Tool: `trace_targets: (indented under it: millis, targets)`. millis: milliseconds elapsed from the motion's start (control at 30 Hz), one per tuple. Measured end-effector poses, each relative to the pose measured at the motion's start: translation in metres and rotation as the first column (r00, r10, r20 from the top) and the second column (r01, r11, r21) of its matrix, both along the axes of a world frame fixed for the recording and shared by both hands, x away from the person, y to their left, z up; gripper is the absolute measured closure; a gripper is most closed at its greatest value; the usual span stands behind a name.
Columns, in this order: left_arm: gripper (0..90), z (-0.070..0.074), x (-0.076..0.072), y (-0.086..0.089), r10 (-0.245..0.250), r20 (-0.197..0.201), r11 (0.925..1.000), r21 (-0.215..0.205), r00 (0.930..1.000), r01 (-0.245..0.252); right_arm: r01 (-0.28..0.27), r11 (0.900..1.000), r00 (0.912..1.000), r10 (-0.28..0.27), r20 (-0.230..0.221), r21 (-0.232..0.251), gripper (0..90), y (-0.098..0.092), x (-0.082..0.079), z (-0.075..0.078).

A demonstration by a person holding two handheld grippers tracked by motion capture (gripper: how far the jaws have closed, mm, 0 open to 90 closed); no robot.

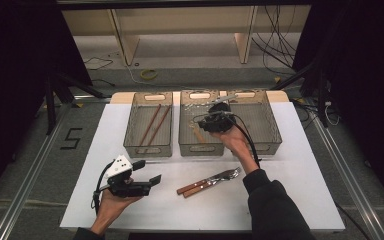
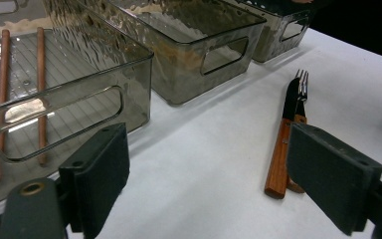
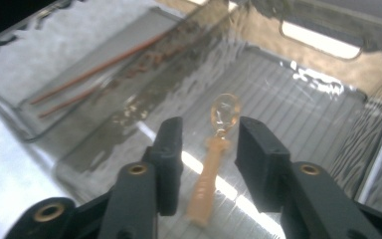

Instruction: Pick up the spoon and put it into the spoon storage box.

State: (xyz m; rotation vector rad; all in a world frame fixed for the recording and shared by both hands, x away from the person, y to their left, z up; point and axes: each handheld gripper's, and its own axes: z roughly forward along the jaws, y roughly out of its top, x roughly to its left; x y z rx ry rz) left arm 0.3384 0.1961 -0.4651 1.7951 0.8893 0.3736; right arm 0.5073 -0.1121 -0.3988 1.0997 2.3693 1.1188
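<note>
A pale orange plastic spoon [image 3: 210, 172] lies on the floor of the middle clear bin [image 1: 200, 149]. My right gripper [image 3: 206, 135] hovers just above it, open, one jaw on each side of the handle without touching it. From above, the right gripper [image 1: 211, 122] hangs over that bin. A wooden-handled knife and fork [image 1: 207, 182] lie side by side on the white table [image 1: 290, 190]. My left gripper [image 1: 150, 171] is open and holds nothing, at the front left. In its own view the left gripper [image 2: 214, 164] faces the knife and fork [image 2: 286, 134].
Three clear grey bins stand in a row at the back. The left bin [image 1: 148, 150] holds two brown chopsticks [image 1: 152, 125]. The right bin [image 1: 270, 130] is behind the hand. Chopsticks [image 2: 41, 89] also show through the left bin's wall [image 2: 79, 74].
</note>
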Motion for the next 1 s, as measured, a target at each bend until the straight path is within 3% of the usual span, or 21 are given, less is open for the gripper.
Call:
trace_targets:
  millis: [133, 233, 467, 533, 667, 933, 1000]
  targets:
    - [16.7, 0.0, 0.0, 0.0, 0.002, 0.0, 1.0, 0.0, 1.0, -0.002, -0.086, 0.996, 0.9962, 0.087, 0.013, -0.02, 53.0, -0.003, -0.012, 0.01]
    - [16.7, 0.0, 0.0, 0.001, 0.002, -0.001, 1.0, 0.002, 1.0, -0.002, -0.161, 0.986, 0.9865, 0.163, 0.022, -0.043, 47.2, -0.003, -0.024, 0.016]
    - [16.6, 0.0, 0.0, 0.001, 0.003, -0.001, 1.0, 0.001, 1.0, -0.003, -0.315, 0.945, 0.9485, 0.317, 0.008, -0.087, 42.1, 0.004, -0.057, 0.018]
    - [16.6, 0.0, 0.0, 0.001, 0.003, -0.001, 1.0, 0.002, 1.0, -0.003, -0.353, 0.929, 0.9346, 0.356, 0.005, -0.106, 41.3, 0.006, -0.065, 0.016]
    - [16.6, 0.0, 0.0, 0.001, 0.003, -0.002, 1.0, 0.002, 1.0, -0.003, -0.386, 0.916, 0.9219, 0.387, -0.01, -0.112, 39.8, 0.008, -0.076, 0.009]
    - [16.5, 0.0, 0.0, 0.001, 0.004, -0.001, 1.0, 0.002, 1.0, -0.004, -0.39, 0.915, 0.9208, 0.388, -0.037, -0.105, 41.5, 0.01, -0.089, -0.011]
    - [16.5, 0.0, 0.0, 0.001, 0.007, 0.0, 1.0, -0.002, 1.0, -0.007, -0.383, 0.919, 0.9238, 0.38, -0.047, -0.097, 43.1, 0.01, -0.092, -0.015]
